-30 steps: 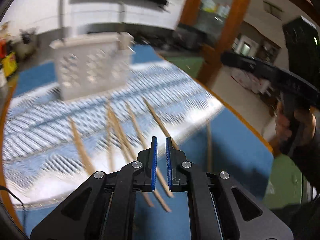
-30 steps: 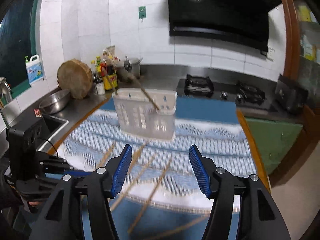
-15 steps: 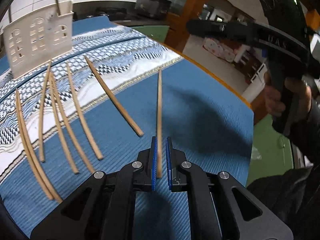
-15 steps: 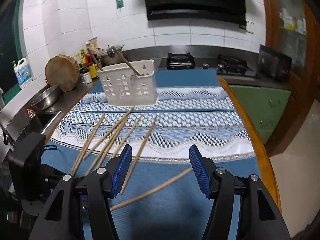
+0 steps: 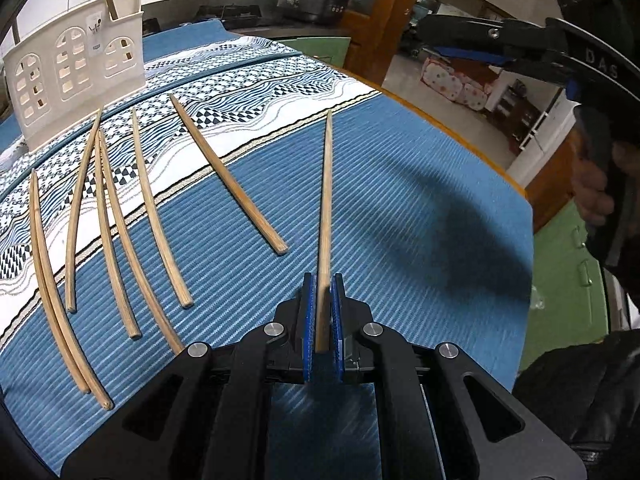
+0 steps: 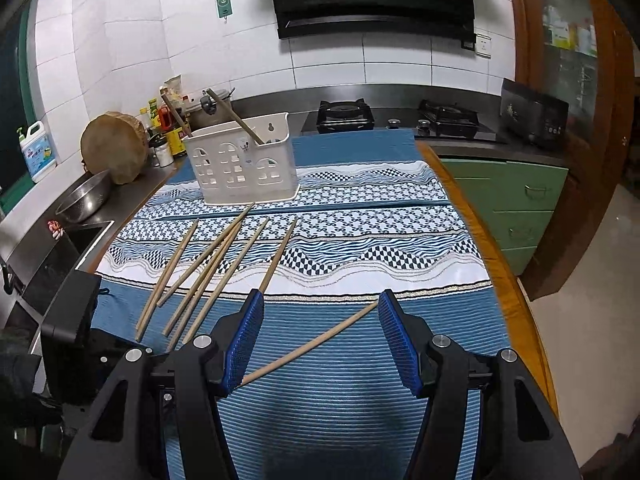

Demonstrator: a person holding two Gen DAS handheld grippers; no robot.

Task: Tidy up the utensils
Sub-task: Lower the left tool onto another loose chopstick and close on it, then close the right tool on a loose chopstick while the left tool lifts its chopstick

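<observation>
Since half a second ago my left gripper has slid further along the lone chopstick, so the blue pads now pinch it near its thick end while the tip points away over the blue cloth on the tabletop. Right gripper is spread wide with nothing in it, hanging above that same stick. Six more chopsticks lie fanned out to the left, and the white holder sits at the far end with two sticks in it.
</observation>
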